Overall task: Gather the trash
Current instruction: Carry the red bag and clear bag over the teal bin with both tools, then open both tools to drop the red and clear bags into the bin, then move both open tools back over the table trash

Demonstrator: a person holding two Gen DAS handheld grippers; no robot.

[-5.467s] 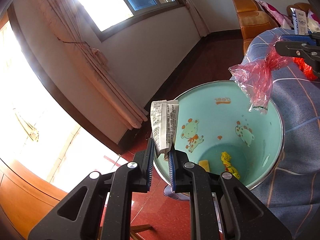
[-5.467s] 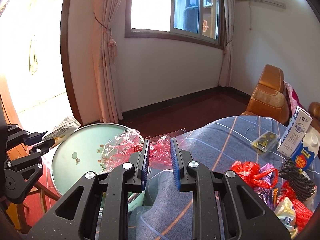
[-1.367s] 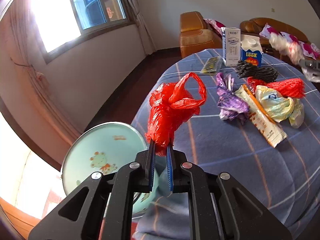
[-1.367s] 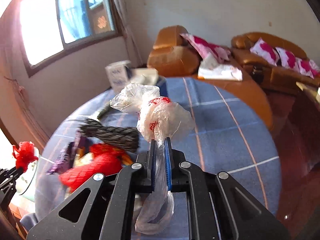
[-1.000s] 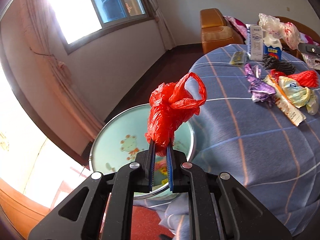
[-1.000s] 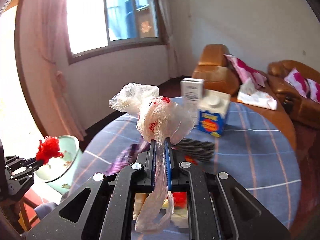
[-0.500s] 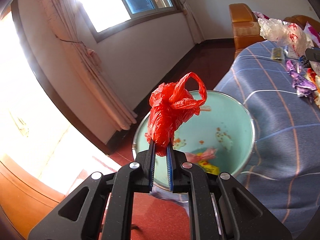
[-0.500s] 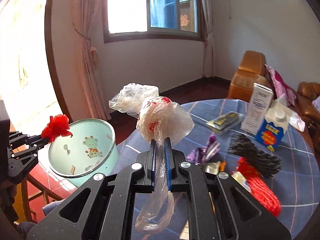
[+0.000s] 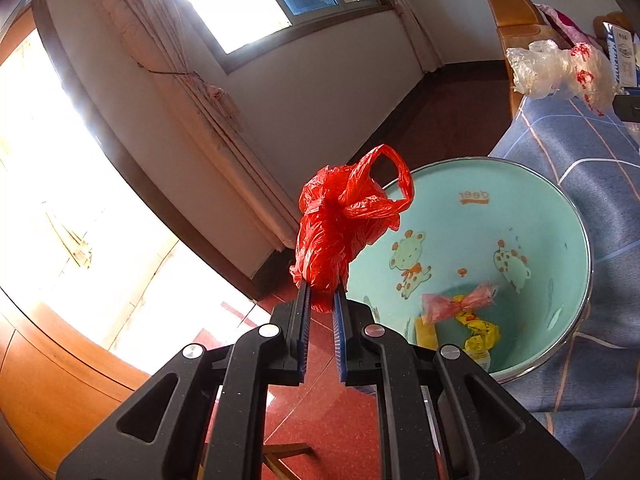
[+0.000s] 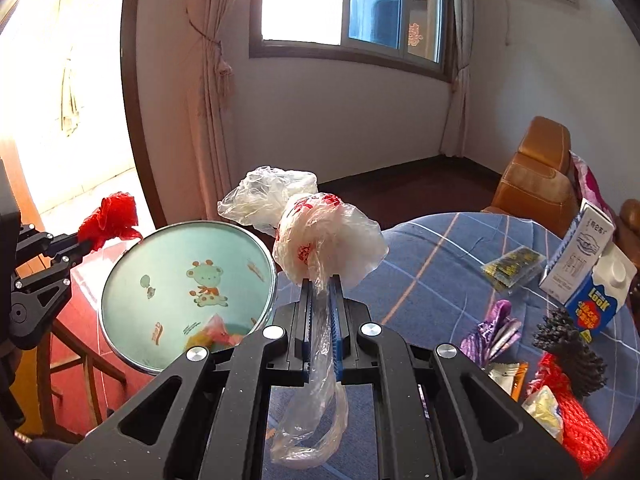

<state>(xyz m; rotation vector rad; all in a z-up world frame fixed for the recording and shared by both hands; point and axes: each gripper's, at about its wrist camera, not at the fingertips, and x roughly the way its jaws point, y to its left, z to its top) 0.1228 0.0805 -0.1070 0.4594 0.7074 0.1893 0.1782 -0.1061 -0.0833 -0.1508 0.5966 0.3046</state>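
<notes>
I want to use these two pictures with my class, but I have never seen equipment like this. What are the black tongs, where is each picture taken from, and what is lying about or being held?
No robot here: a person holds a hand-held two-finger gripper in each hand, each with a fisheye camera looking along its fingers. In the left camera's picture, the left gripper pinches a red plastic bag beside the rim of a pale green bin that already holds some wrappers. In the right camera's picture, the right gripper clamps a clear plastic bag over a table with a blue checked cloth. On the cloth lie more rubbish: a blue milk carton, a purple wrapper and red netting.
</notes>
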